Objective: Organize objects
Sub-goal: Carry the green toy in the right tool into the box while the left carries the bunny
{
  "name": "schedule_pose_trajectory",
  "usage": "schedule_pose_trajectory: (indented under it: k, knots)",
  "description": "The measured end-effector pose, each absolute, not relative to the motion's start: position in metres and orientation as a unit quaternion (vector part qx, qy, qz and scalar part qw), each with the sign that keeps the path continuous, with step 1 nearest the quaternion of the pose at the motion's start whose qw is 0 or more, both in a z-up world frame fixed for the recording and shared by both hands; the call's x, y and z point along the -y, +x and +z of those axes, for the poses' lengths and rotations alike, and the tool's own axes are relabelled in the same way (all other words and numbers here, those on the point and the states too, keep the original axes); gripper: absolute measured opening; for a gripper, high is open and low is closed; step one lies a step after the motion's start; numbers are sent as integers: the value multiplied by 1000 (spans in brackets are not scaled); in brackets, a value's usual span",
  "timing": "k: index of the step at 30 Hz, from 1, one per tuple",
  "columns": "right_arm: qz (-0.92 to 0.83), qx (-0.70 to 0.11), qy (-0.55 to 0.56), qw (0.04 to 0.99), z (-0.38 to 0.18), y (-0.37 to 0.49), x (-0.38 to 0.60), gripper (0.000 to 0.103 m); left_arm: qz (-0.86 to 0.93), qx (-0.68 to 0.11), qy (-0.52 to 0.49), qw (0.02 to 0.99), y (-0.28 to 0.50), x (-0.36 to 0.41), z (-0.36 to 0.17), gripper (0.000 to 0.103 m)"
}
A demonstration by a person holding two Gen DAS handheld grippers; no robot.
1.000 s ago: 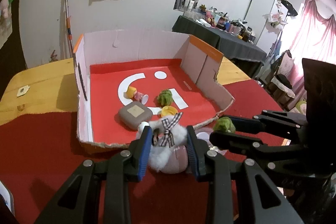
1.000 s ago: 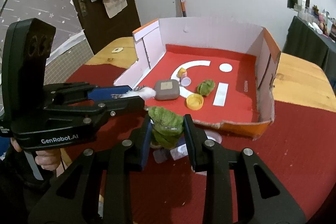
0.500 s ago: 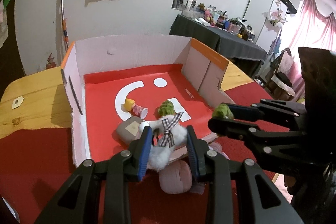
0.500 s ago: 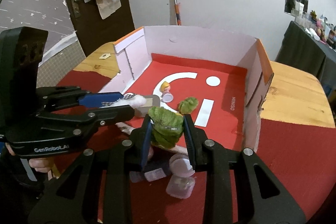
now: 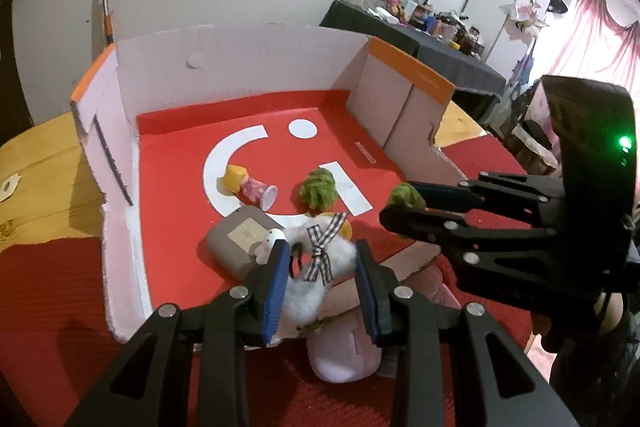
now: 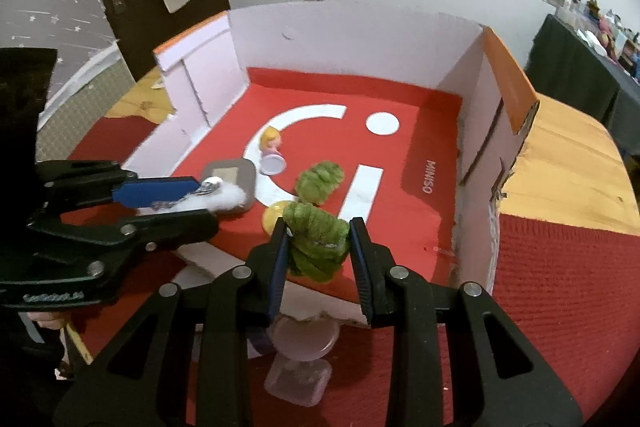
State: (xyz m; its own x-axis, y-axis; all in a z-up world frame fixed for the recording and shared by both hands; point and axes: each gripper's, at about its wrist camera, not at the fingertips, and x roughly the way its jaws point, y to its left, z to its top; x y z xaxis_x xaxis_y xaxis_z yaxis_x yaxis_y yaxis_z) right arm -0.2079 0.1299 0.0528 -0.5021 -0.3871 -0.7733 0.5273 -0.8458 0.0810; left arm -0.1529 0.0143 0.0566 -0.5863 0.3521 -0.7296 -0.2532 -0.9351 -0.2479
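Both grippers have moved forward over the box (image 5: 256,63) front edge since a second ago. The left gripper (image 5: 320,279) clamps a white plush (image 5: 316,267) (checked ribbon); the right gripper (image 6: 320,259) clamps a green toy (image 6: 316,243), above the red floor where before they hung outside it

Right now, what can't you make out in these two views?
- Yellow lid, right wrist view: mostly behind the green tuft in the right gripper.
- Pink case, left wrist view: half under the left gripper and white toy.
- Clear stand, right wrist view: blurred, fingers cover it.
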Motion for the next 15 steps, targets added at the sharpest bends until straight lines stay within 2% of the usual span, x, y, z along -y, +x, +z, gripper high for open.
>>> schedule_pose_trajectory:
  k: [15]
  knots:
    - [-855,-93,440,257,36,-220,-127,28,885,24,-433,171,-158,-19,50,33]
